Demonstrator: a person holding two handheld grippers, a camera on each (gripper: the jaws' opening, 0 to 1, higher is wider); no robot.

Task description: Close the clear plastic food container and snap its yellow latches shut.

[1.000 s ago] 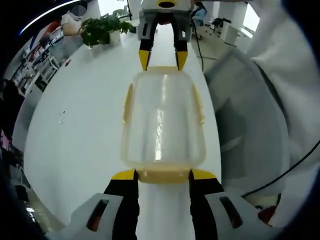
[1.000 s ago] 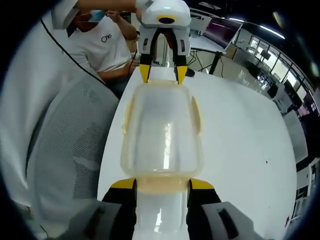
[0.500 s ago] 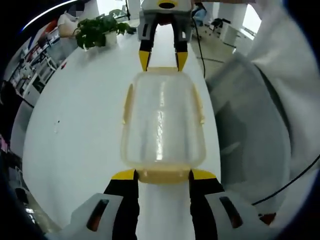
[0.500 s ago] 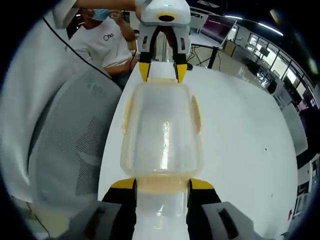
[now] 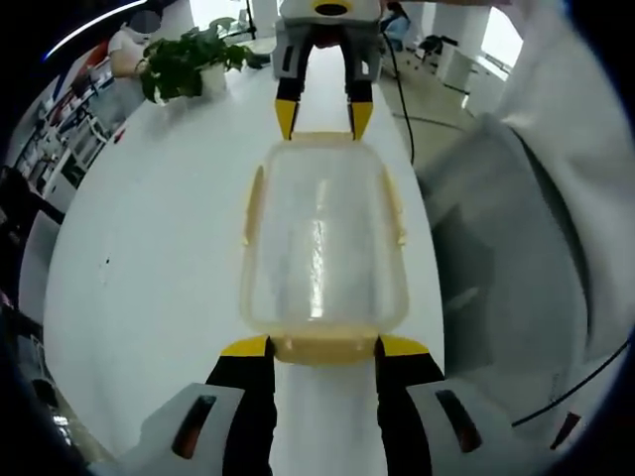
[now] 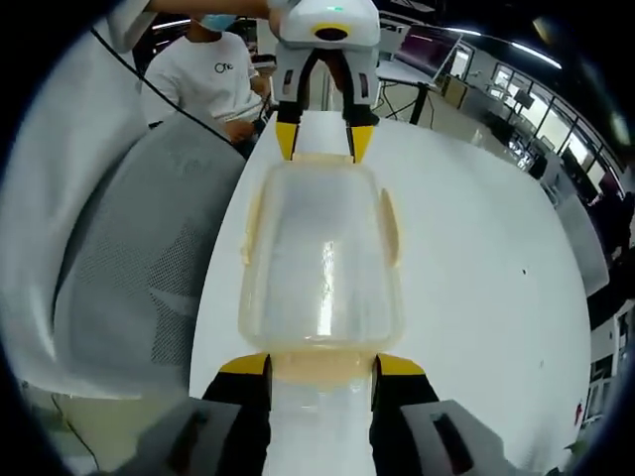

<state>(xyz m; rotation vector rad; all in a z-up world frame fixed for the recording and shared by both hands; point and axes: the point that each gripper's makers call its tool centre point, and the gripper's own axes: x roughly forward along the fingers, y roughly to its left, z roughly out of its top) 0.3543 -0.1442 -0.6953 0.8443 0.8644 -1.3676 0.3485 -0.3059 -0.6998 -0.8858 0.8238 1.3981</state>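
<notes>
container: one clear plastic food container (image 5: 322, 238), lid on, lying on the white table (image 5: 149, 248) directly ahead of both pairs of fingers.
long axis: runs straight from one gripper to the other; each gripper sits at a short end, so neither is nearer.
left gripper (image 5: 322, 347): yellow fingertips (image 5: 245, 346) spread to either side of the near end latch (image 5: 322, 349), touching or just beside it; I cannot tell whether they press on it.
right gripper (image 6: 319, 365): same stance at the opposite short end, fingertips spread around that end's latch (image 6: 319, 369); contact unclear.
latches: four yellow ones counted, one at each short end between the fingers, one on each long side (image 5: 253, 203). The side latches look folded against the wall; whether any has clicked home cannot be read.
judgement: the end latches lie between each pair of tips, so the coming push should run along the long axis, both ends opposed to stop sliding.
surroundings: one potted plant (image 5: 184, 64), one mesh chair (image 6: 139, 258), one seated person (image 6: 213, 74).
</notes>
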